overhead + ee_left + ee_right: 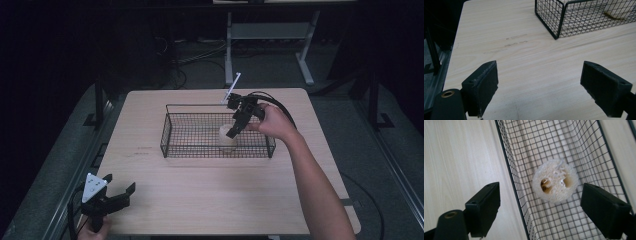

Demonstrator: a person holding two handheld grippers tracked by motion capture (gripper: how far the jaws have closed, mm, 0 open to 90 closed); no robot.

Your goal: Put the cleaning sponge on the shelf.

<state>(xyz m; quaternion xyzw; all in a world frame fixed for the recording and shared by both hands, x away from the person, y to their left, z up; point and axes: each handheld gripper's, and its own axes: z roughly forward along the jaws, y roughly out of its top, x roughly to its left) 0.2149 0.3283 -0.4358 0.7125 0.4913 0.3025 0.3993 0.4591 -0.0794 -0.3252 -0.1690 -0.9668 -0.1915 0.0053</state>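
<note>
Pale loofah sponge (555, 184) sits upright in black wire basket (170, 131), right of its middle, near the front wall. Right gripper (236, 126) hangs over it, jaws wide apart, gripping nothing. Left gripper (119, 189) at near-left table (200, 200) corner, jaws apart, empty.

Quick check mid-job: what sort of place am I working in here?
Probably a lab or recording workspace, not a home: a bare pale wooden table in a dark room, loose cables on the floor behind it, and a metal-framed bench. On the table stands a black wire basket holding a pale round loofah sponge.
</note>
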